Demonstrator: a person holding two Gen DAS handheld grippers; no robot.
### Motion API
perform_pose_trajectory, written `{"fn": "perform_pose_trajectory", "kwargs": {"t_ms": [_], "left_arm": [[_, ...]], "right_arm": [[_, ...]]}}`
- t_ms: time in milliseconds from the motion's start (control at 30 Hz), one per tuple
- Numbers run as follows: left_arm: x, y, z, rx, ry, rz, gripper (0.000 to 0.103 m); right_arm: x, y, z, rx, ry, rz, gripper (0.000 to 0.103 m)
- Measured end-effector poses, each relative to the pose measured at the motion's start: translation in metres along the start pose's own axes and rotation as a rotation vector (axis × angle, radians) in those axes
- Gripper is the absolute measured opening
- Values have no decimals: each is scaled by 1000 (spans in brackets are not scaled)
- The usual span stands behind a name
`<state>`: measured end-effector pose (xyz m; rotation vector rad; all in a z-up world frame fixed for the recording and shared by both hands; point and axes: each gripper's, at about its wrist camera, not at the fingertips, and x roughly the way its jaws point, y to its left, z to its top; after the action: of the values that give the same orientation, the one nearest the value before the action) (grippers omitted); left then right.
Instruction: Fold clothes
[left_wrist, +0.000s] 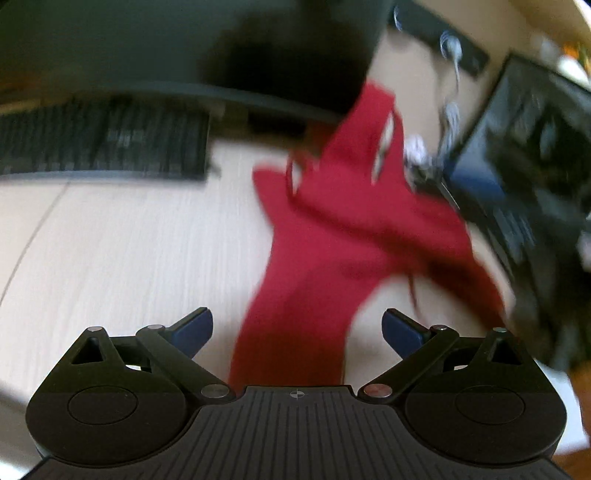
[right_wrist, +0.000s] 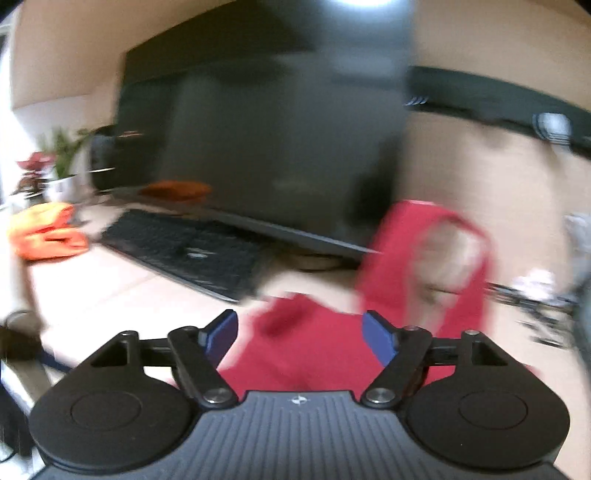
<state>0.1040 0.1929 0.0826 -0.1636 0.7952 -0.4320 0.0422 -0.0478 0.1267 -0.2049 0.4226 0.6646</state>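
A red garment (left_wrist: 332, 229) lies crumpled on the light wooden desk (left_wrist: 129, 251), stretching from under a monitor toward my left gripper (left_wrist: 297, 330). The left gripper is open and empty, its blue pads (left_wrist: 195, 332) on either side of the cloth's near end. In the right wrist view the same red garment (right_wrist: 317, 347) lies just ahead of my right gripper (right_wrist: 300, 334), which is open and empty; a looped part of the cloth (right_wrist: 428, 258) stands up at the right. Both views are motion-blurred.
A dark monitor (right_wrist: 266, 147) and black keyboard (right_wrist: 192, 251) stand behind the garment. The keyboard also shows in the left wrist view (left_wrist: 99, 140). An orange cloth (right_wrist: 44, 232) lies at the far left. A laptop (left_wrist: 524, 177) and cables (left_wrist: 447, 122) sit to the right.
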Motion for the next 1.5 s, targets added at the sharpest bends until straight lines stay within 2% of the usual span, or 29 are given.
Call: {"fn": "perform_pose_trajectory", "kwargs": {"t_ms": [100, 133, 167, 200, 333, 433, 500, 533, 733, 833, 933, 967, 1033, 1133, 1200, 1267, 1333, 1400, 1467, 1500], "left_arm": [[22, -9, 28, 13, -52, -14, 95], [33, -14, 36, 26, -58, -3, 88], [45, -20, 45, 43, -61, 14, 76], [56, -25, 50, 62, -61, 37, 74], [98, -36, 64, 128, -51, 127, 77], [122, -35, 69, 179, -21, 237, 77], [127, -28, 64, 194, -2, 258, 88], [126, -26, 62, 202, -1, 262, 89], [104, -26, 54, 219, -17, 268, 91], [70, -31, 41, 249, -45, 219, 94], [23, -48, 3, 374, -106, 165, 96], [9, -53, -15, 424, -118, 159, 97], [-19, -59, -53, 517, -131, 144, 98], [-35, -61, -100, 585, -100, 160, 99], [-37, -60, -118, 545, -49, 162, 99], [-39, -59, -126, 483, -20, 117, 99], [-38, -64, -131, 492, -18, 105, 99], [-39, -71, -134, 511, -15, 100, 99], [-45, -76, -134, 535, -24, 101, 99], [-49, -79, -134, 545, -31, 105, 99]], "right_arm": [[-18, -33, -18, 46, 49, -110, 77], [-23, -42, -23, 69, 64, -134, 77], [-29, -49, -30, 93, 77, -149, 77], [-36, -53, -37, 104, 91, -160, 77], [-50, -53, -66, 46, 161, -230, 77], [-52, -61, -85, 63, 231, -279, 77], [-50, -69, -95, 70, 269, -307, 78], [-49, -72, -98, 70, 279, -314, 79], [-43, -76, -102, 28, 298, -326, 83], [-56, -68, -97, -20, 281, -315, 83], [-91, -52, -97, -120, 238, -269, 86], [-104, -48, -100, -164, 228, -260, 90], [-129, -40, -115, -242, 230, -247, 95], [-158, -25, -153, -311, 268, -214, 96], [-166, -18, -178, -304, 323, -183, 96], [-165, -9, -199, -292, 362, -159, 96], [-158, -1, -215, -291, 378, -179, 96], [-146, -1, -221, -280, 373, -245, 95], [-141, 1, -214, -311, 311, -376, 90], [-144, 1, -206, -325, 265, -415, 90]]}}
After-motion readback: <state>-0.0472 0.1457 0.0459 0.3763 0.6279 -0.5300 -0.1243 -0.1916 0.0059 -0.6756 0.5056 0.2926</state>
